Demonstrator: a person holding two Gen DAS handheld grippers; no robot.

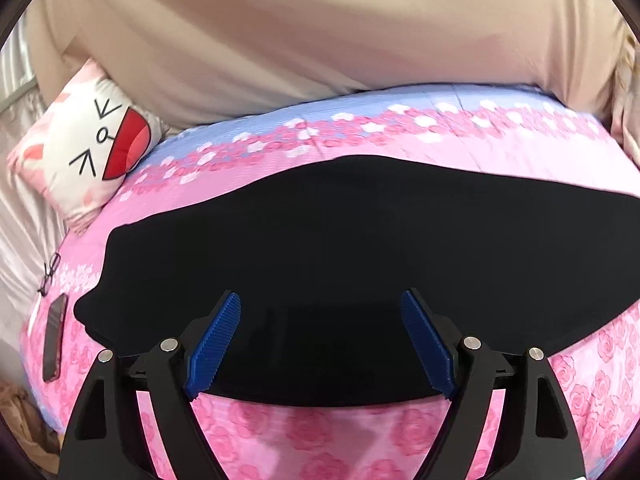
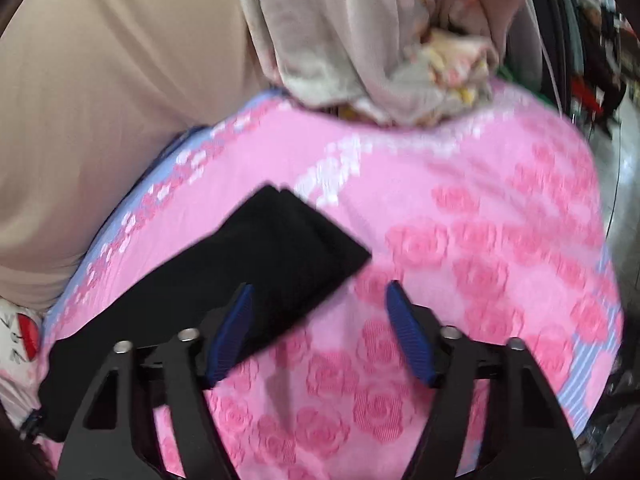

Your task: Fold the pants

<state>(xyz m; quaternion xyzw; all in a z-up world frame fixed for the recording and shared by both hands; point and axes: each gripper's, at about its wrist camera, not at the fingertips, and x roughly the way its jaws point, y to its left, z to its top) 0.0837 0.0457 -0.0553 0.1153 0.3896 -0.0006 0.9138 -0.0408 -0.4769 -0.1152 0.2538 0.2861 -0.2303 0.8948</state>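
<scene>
Left wrist view: black pants (image 1: 340, 260) lie flat on a bed with a pink rose-print cover (image 1: 320, 432), stretched as a long band from 9 o'clock to 3 o'clock. Left claw (image 1: 320, 340) hangs over the near edge of the cloth, jaws spread wide, nothing pinched between the blue pads (image 1: 214, 344). At 9 o'clock, off the pants: a cartoon-face pillow (image 1: 92, 148), glasses (image 1: 50, 272), a phone (image 1: 54, 338).

Right wrist view, blurred: the pants (image 2: 248, 264) taper to a squared end near centre, layers stacked there. Right claw (image 2: 318, 336) sits just off that end, jaws apart and empty; the left pad (image 2: 230, 336) overlaps the cloth edge, contact cannot be told.

Judgement: lengthwise fold looks done; the crosswise fold is not yet begun. Next move calls for both claws to pinch all layers at one end and carry it over toward the other, keeping the edges aligned.
</scene>
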